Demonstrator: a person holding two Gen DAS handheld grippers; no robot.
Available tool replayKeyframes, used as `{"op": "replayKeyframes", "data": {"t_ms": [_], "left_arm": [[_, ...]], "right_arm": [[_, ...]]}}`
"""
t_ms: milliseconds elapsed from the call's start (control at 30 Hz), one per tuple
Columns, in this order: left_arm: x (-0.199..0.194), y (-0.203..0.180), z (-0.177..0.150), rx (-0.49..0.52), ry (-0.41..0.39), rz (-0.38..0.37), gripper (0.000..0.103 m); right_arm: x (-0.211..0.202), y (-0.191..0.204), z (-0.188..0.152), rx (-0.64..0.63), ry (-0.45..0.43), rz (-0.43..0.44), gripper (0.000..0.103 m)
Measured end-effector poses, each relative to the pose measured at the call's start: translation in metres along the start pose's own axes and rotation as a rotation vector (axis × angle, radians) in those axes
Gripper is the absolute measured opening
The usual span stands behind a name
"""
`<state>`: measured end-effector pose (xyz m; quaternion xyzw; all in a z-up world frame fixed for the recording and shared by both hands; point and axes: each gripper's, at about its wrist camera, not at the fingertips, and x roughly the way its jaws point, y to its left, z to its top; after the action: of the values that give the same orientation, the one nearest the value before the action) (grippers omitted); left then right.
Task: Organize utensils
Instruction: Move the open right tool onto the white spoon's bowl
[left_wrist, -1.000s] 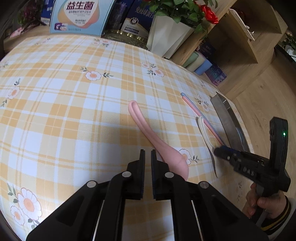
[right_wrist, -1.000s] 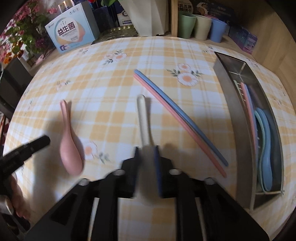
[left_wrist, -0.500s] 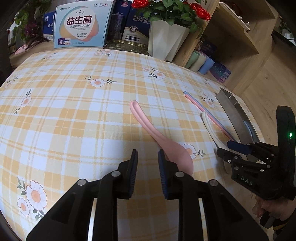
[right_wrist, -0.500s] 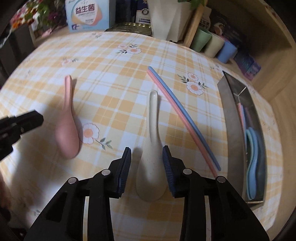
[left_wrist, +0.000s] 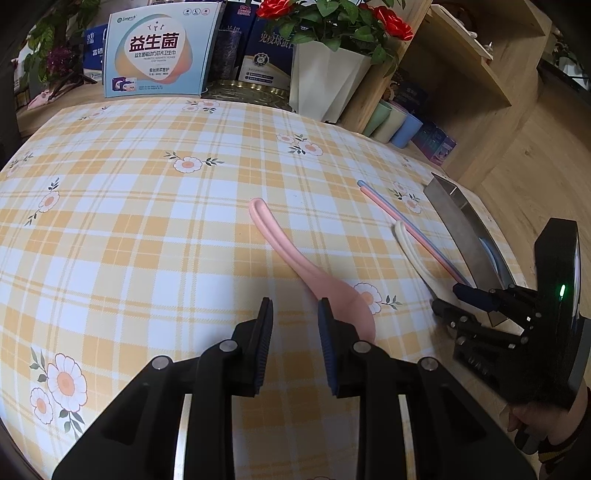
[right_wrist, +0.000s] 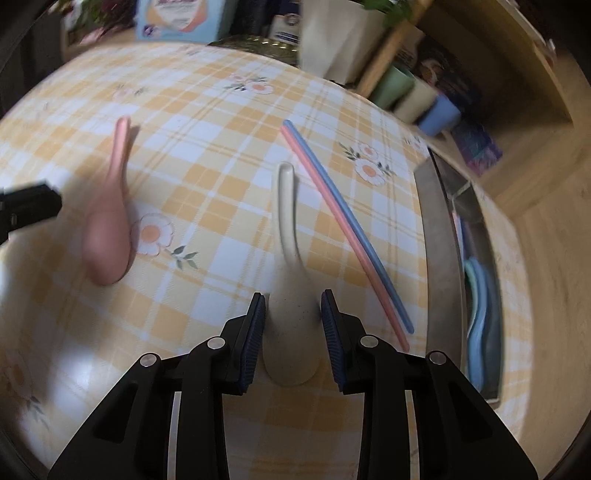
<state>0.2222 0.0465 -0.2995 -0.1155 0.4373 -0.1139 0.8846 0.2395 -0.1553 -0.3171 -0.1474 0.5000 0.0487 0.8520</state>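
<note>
Your right claw straddles the bowl of the cream spoon on the tabletop; its jaws have just been closing and sit against the bowl's sides. It looks light, stiff and smooth, so it may slip; the narrow neck just ahead seems surer. Your left claw is parted and empty, with the pink spoon just right of it.

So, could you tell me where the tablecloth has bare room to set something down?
Free: the stretch left of the pink spoon, and the far strip before the white planter. Crowded: from the cream spoon and chopsticks to the metal tray.
</note>
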Motion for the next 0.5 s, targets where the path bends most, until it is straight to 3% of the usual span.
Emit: {"op": "replayKeyframes", "data": {"t_ms": [200,333,400,500], "left_arm": [[-0.002,-0.005,-0.001,0.005,0.000,-0.005,0.025],[-0.006,-0.007,-0.003,0.009,-0.001,0.000,0.025],[-0.008,-0.008,-0.004,0.011,-0.002,0.006,0.025],[-0.011,-0.007,-0.006,0.011,-0.002,0.018,0.025]], "right_arm": [[0.002,-0.036,-0.003,0.286,0.023,0.295,0.029],[0.007,-0.034,-0.003,0.402,0.032,0.493,0.026],[0.009,-0.032,-0.002,0.427,0.037,0.520,0.026],[0.007,-0.029,0.000,0.413,0.027,0.495,0.026]]}}
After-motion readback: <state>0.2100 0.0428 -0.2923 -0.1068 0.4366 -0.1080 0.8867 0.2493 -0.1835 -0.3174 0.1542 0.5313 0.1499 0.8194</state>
